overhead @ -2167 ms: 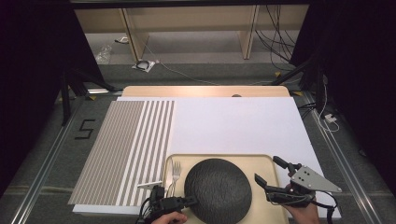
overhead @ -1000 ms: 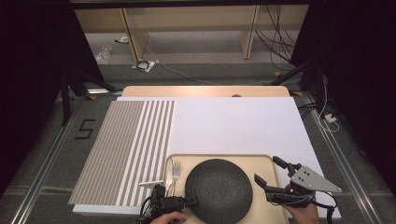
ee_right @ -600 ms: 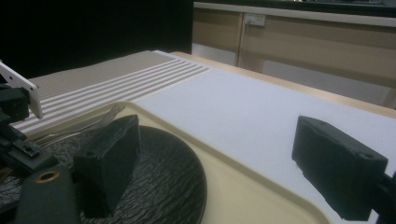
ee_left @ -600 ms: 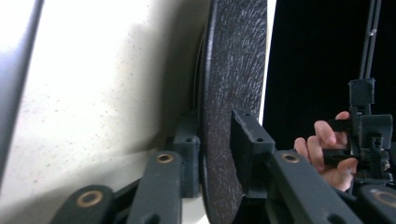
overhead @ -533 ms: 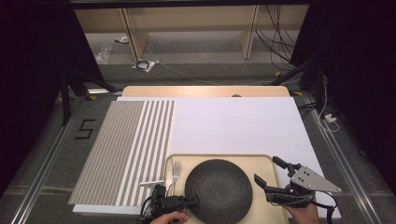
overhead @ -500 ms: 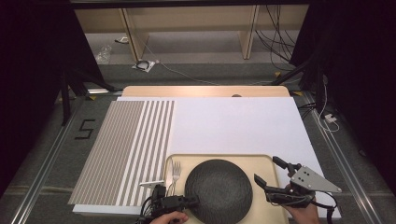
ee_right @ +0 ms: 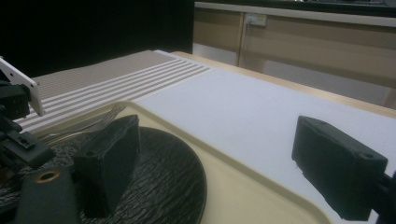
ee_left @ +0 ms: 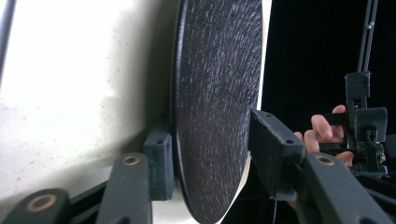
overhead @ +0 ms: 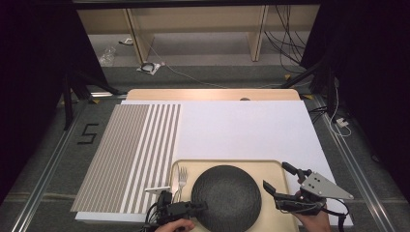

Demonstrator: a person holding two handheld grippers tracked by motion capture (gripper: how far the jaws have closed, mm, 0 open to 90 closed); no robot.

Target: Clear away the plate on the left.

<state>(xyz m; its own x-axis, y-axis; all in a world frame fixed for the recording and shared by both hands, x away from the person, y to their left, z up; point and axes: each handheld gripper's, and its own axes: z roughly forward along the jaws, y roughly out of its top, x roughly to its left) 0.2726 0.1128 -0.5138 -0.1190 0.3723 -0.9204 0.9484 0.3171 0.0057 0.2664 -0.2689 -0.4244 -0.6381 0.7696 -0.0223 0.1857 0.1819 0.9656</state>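
On the near half of the table, a round, dark, rough-textured plate [overhead: 226, 197] is seen lying flat in a shallow beige plastic tray [overhead: 270, 169], which itself rests on a white sheet [overhead: 241, 125] beside a mat of grey and white stripes [overhead: 130, 154]. A silver metal fork [overhead: 182, 178] lies in the tray just left of the plate, apart from its rim. The left gripper [ee_left: 210, 158] is placed at the plate's near-left edge with one jaw under the rim and one over it; in the left gripper view a gap is visible between the upper jaw and the plate's surface, and the jaws have just been opening, so the plate is judged to be released onto the tray rather than gripped. The right gripper [overhead: 279, 180] is held just beside the plate's right edge, above the tray's right side, with its jaws standing wide apart and nothing between them; it is judged to be kept close as a ready support, though no contact with the plate is shown.
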